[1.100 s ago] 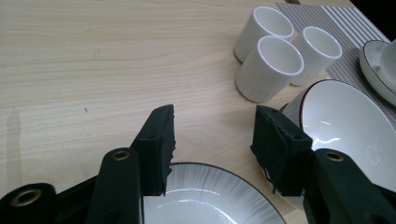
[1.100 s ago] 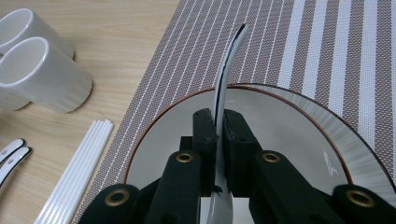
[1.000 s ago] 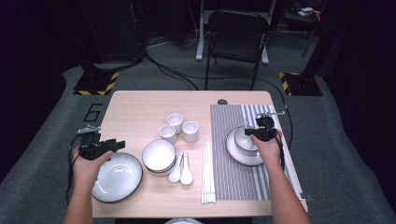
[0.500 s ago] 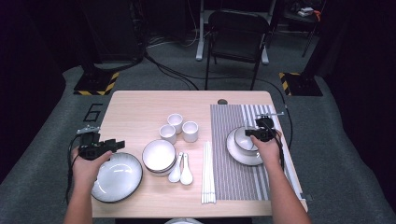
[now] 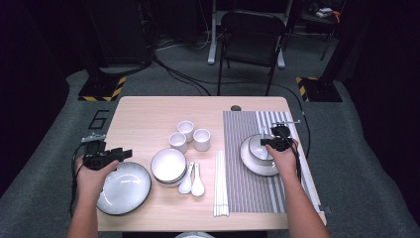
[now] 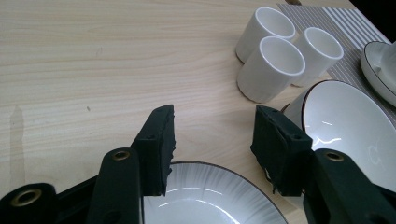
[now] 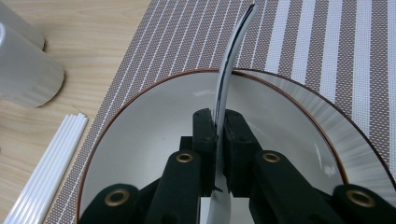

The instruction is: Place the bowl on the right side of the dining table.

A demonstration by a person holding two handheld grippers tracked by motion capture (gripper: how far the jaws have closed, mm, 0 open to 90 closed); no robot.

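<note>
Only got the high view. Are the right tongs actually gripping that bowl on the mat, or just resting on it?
Observer: Gripping. The right gripper view shows the right tongs shut on the bowl at its rim, one jaw on each side of the wall.
Operator: Left tongs holding anything?
Observer: No. The left tongs are open, with nothing between them.
Operator: Over what?
Observer: Their tips sit above the far rim of the big plate, apparently not touching it.

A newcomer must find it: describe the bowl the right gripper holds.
On the striped grey placemat at the table's right lies a white plate. The small white dark-rimmed bowl sits over it, its rim pinched by the right gripper; the stacked bowls stand untouched on bare wood.
</note>
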